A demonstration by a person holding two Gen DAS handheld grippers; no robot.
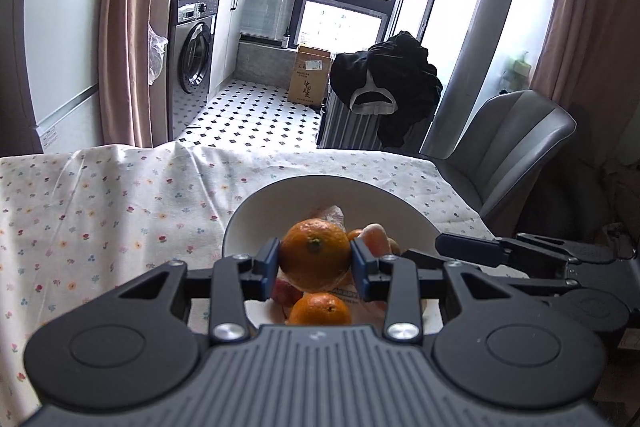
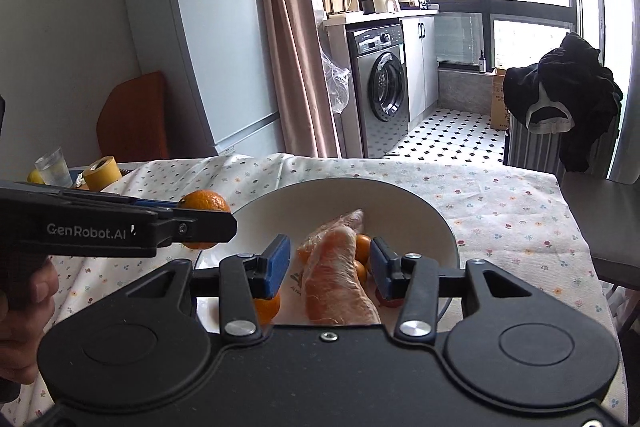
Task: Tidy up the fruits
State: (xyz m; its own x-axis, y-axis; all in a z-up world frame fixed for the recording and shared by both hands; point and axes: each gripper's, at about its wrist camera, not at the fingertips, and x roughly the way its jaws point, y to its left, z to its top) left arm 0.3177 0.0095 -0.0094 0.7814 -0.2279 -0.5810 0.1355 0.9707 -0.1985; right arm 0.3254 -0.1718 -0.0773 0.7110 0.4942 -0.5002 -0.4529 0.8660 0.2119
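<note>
My left gripper (image 1: 315,261) is shut on an orange (image 1: 315,253) and holds it above the near left rim of a white bowl (image 1: 304,193). In the right wrist view the same orange (image 2: 205,203) sits in the left gripper (image 2: 202,223) over the bowl's left rim. The bowl (image 2: 400,203) holds another orange (image 1: 320,309), a plastic-wrapped carrot (image 2: 336,275), small orange fruits (image 2: 362,245) and a red fruit (image 1: 286,293). My right gripper (image 2: 330,267) is open, its jaws on either side of the wrapped carrot, and it also shows in the left wrist view (image 1: 480,250).
The table has a flowered cloth (image 1: 100,219). A grey chair (image 1: 508,143) stands at its right side. At the far left of the table stand a glass (image 2: 54,167) and a yellow tape roll (image 2: 102,171). A fridge (image 2: 200,35) and a washing machine (image 2: 380,83) stand behind.
</note>
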